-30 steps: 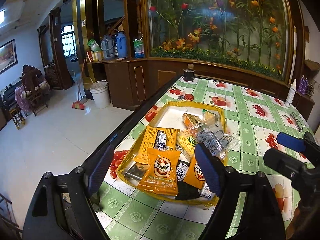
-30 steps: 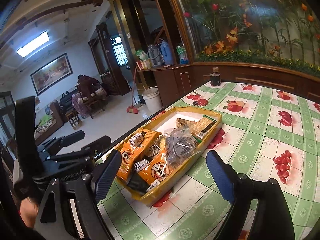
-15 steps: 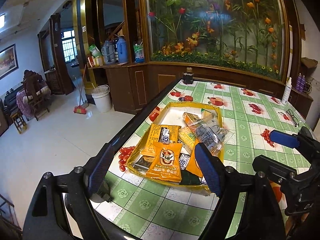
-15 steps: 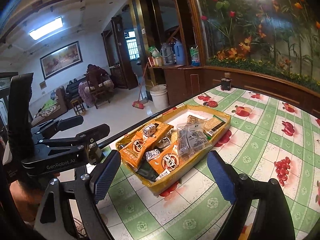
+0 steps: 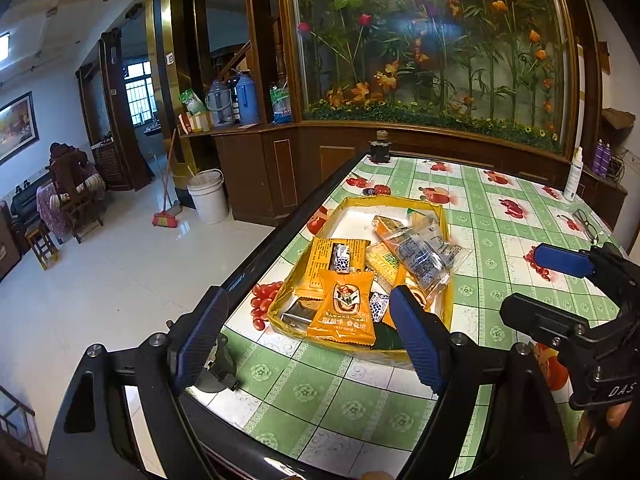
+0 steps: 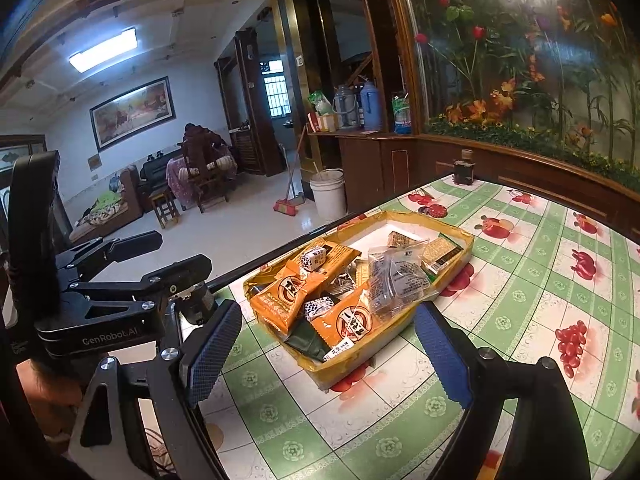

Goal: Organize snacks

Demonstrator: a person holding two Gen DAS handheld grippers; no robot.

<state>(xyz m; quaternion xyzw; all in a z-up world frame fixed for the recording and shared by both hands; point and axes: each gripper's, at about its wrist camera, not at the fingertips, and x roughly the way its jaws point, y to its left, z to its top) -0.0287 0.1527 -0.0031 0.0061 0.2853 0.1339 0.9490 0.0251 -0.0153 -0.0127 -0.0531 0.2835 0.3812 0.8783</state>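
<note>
A yellow tray (image 5: 400, 201) (image 6: 467, 242) sits on the green checked tablecloth near the table's left edge, holding several snack packs. Among them are an orange packet (image 5: 346, 309) (image 6: 285, 293) at the near end, a clear bag (image 5: 424, 254) (image 6: 396, 277), and small blue-and-white wrapped sweets. My left gripper (image 5: 307, 294) hangs open in front of the tray's near end with nothing between its fingers. My right gripper (image 6: 328, 312) is also open and empty, a little short of the tray's near corner. Each gripper shows in the other's view, the right gripper (image 5: 552, 280) and the left gripper (image 6: 180, 249).
A dark small bottle (image 5: 380, 146) (image 6: 464, 168) stands at the table's far edge. A white spray bottle (image 5: 574, 174) and glasses (image 5: 586, 222) lie at the far right. Left of the table's dark edge is open floor with a white bucket (image 5: 208, 197) and a broom.
Both grippers have drawn back from the tray, which now looks smaller and farther away. The right view has rolled slightly. Both stay open.
</note>
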